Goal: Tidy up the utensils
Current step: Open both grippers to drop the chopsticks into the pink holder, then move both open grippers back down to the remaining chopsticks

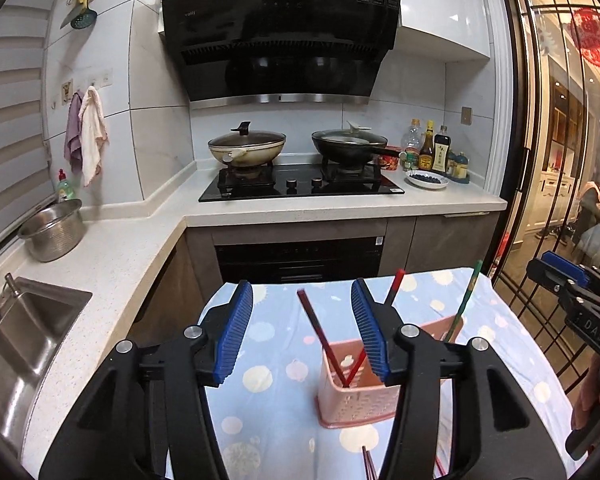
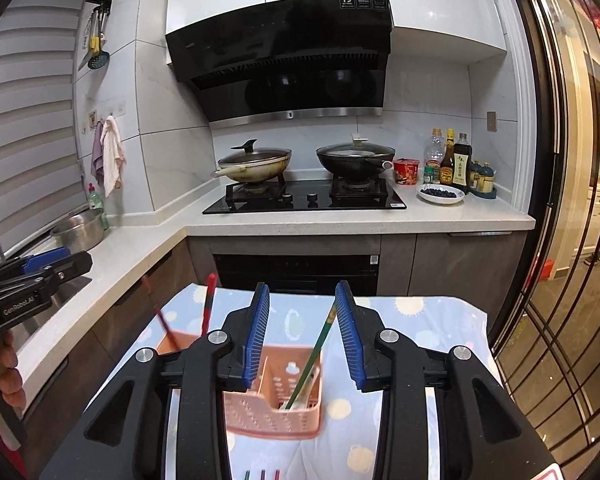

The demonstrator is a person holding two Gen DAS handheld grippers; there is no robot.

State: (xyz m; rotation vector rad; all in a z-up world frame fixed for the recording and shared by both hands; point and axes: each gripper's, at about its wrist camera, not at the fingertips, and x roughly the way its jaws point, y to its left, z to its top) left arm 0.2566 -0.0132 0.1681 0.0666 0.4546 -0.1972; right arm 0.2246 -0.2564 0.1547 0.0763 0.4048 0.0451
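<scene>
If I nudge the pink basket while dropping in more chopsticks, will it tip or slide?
The pink basket is perforated thin plastic, so probably light. It stands on a cloth that may shift under it. The red chopsticks and green chopstick lean high above its rim, so a nudge could tip it.

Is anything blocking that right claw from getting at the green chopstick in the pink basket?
Nothing visible. The right gripper is open, and the green chopstick leans up out of the pink basket in the gap between its blue pads, with no other object in between.

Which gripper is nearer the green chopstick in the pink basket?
Right. The right gripper hangs open just above the green chopstick; the left gripper is open over the red chopsticks in the basket's other end.
</scene>
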